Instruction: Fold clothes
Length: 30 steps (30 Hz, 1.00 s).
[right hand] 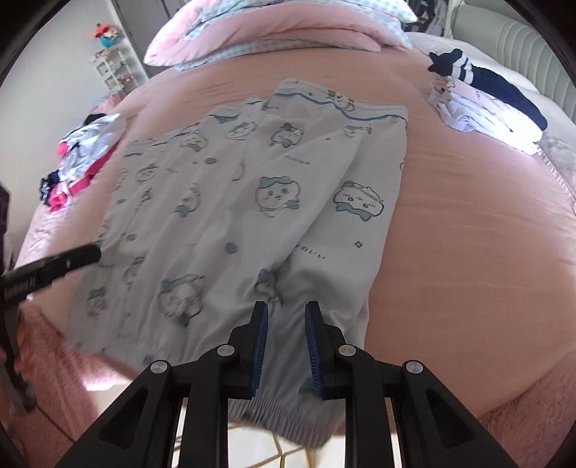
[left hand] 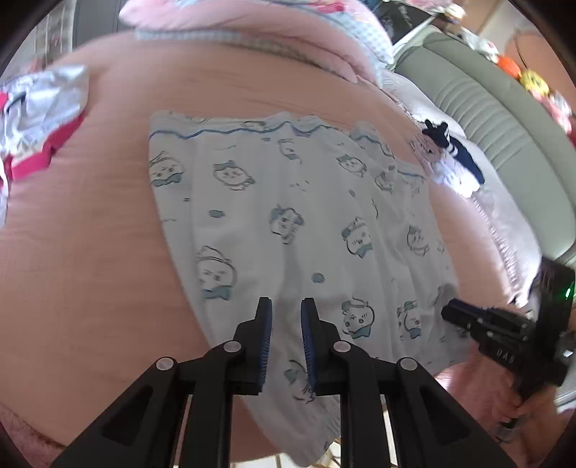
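Light blue pyjama pants (left hand: 288,223) with a cartoon face print lie spread on the pink bed (left hand: 90,234), waistband at the far side. They also show in the right wrist view (right hand: 252,201), cuffs hanging over the near bed edge. My left gripper (left hand: 286,306) is open, fingers apart just above the near part of the pants. My right gripper (right hand: 286,309) is open over a ribbed cuff (right hand: 284,414). The right gripper shows in the left wrist view (left hand: 450,313) at the pants' right edge. The left gripper shows in the right wrist view (right hand: 95,252) at the pants' left edge.
A pile of white and pink clothes (right hand: 82,151) lies at the bed's left side. Folded white and navy clothes (right hand: 486,104) sit at the far right. A pink duvet and pillows (right hand: 273,32) lie at the head. A grey headboard (left hand: 486,108) stands on the right.
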Motion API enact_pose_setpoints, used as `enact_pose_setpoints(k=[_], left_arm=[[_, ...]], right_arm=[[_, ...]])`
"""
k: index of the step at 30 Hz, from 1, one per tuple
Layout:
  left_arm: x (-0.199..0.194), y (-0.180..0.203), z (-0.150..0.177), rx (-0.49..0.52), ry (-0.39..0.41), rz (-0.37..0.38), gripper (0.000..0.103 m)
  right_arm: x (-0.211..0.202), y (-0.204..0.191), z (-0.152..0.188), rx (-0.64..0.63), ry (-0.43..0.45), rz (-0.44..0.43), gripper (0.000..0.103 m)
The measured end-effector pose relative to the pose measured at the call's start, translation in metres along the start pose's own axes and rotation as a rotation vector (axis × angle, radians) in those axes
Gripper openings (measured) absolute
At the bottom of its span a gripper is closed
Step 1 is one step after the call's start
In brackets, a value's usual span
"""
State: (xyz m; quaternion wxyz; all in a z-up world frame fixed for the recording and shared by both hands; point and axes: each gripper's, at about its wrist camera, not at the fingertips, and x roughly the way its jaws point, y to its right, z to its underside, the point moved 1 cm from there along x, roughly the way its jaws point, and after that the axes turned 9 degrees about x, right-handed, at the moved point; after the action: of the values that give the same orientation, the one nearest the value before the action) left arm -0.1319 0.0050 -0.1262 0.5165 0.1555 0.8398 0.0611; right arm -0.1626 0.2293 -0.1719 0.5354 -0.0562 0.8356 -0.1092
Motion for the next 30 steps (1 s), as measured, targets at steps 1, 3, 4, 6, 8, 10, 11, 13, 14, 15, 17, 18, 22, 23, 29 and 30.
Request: enact_pose_setpoints(k=[1,3,4,6,8,10,11,13,14,15,17,18,22,23,29,30], left_arm=[[-0.002,-0.008,-0.006,-0.01,-0.008,-0.005,0.015],[-0.004,-0.023,-0.023,-0.025,0.007,-0.028,0.015],[-0.005,-0.033,-0.034,-0.042,0.028,-0.044,0.016],[-0.006,-0.056,-0.049,-0.096,0.059,-0.054,0.02],[0.002,-0.087,-0.063,-0.192,0.075,-0.072,0.026],[0.014,-0.116,-0.073,-0.269,0.076,-0.081,0.027],[0.021,-0.127,-0.078,-0.293,0.072,-0.079,0.027],[0.031,-0.14,-0.083,-0.32,0.071,-0.041,0.027],[0.036,-0.146,-0.087,-0.334,0.072,-0.016,0.027],[0.042,-0.151,-0.09,-0.344,0.073,0.005,0.028],[0.05,-0.154,-0.095,-0.345,0.078,0.026,0.029],[0.055,-0.155,-0.098,-0.345,0.08,0.036,0.033],[0.063,-0.158,-0.106,-0.351,0.114,0.083,0.041],[0.062,-0.159,-0.107,-0.353,0.128,0.098,0.043],[0.069,-0.153,-0.11,-0.314,0.162,0.099,0.043],[0.07,-0.15,-0.111,-0.297,0.159,0.08,0.037]], right_arm=[[-0.004,0.0,0.0,-0.006,-0.006,-0.012,0.021],[-0.01,-0.005,-0.006,-0.022,-0.01,-0.035,0.021],[-0.013,-0.008,-0.014,-0.033,-0.005,-0.047,0.021],[-0.018,-0.014,-0.031,-0.055,0.016,-0.069,0.021],[-0.015,-0.021,-0.054,-0.065,0.034,-0.067,0.021],[-0.008,-0.029,-0.082,-0.078,0.05,-0.065,0.021],[-0.002,-0.034,-0.096,-0.086,0.058,-0.065,0.022],[0.011,-0.041,-0.124,-0.099,0.065,-0.055,0.031],[0.019,-0.044,-0.141,-0.105,0.063,-0.058,0.035],[0.026,-0.043,-0.155,-0.108,0.06,-0.066,0.035],[0.048,-0.049,-0.188,-0.103,0.049,-0.077,0.035],[0.059,-0.05,-0.201,-0.1,0.037,-0.072,0.035],[0.106,-0.055,-0.249,-0.086,-0.014,-0.053,0.035],[0.12,-0.054,-0.256,-0.081,-0.046,-0.043,0.035],[0.165,-0.064,-0.25,-0.156,-0.173,-0.067,0.052],[0.164,-0.069,-0.245,-0.189,-0.155,-0.071,0.052]])
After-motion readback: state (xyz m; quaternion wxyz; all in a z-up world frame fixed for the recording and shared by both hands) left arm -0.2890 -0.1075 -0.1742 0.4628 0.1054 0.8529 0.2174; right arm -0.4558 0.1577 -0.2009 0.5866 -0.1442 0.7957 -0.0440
